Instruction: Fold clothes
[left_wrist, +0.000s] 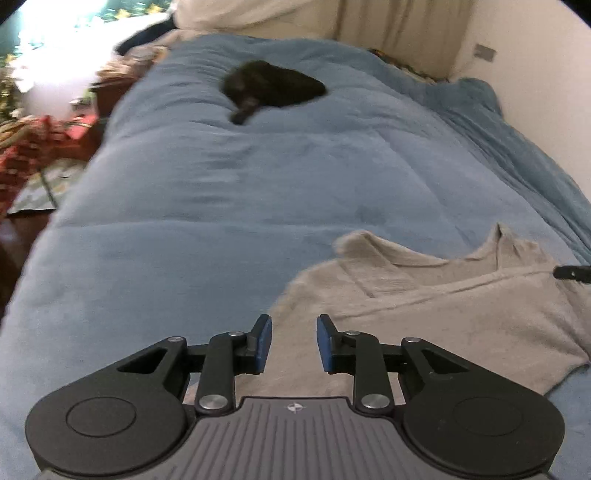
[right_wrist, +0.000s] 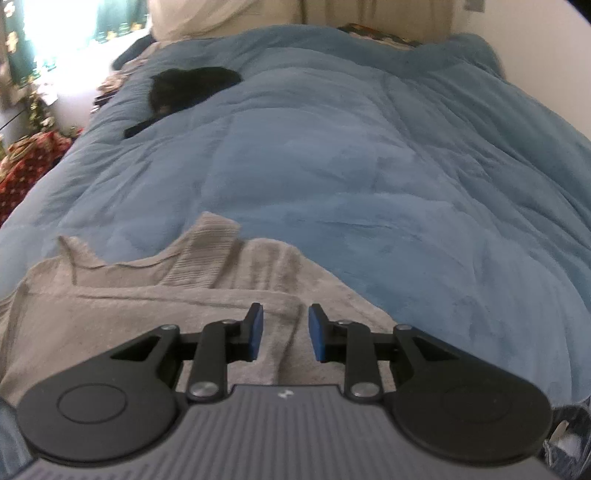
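Both claws are hanging partly open, gripping nothing: left claw (left_wrist: 293, 341), right claw (right_wrist: 282, 330). Grey sweater (left_wrist: 443, 314) is lying lower frame on the blue comforter (left_wrist: 258, 184); black garment (left_wrist: 273, 86) is sitting up top.

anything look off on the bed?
Mostly no. The grey sweater lies near the edge of the blue comforter, partly folded but rumpled, its ribbed end bunched. A black garment sits crumpled, far up the bed. Both grippers, left and right, are open and empty.
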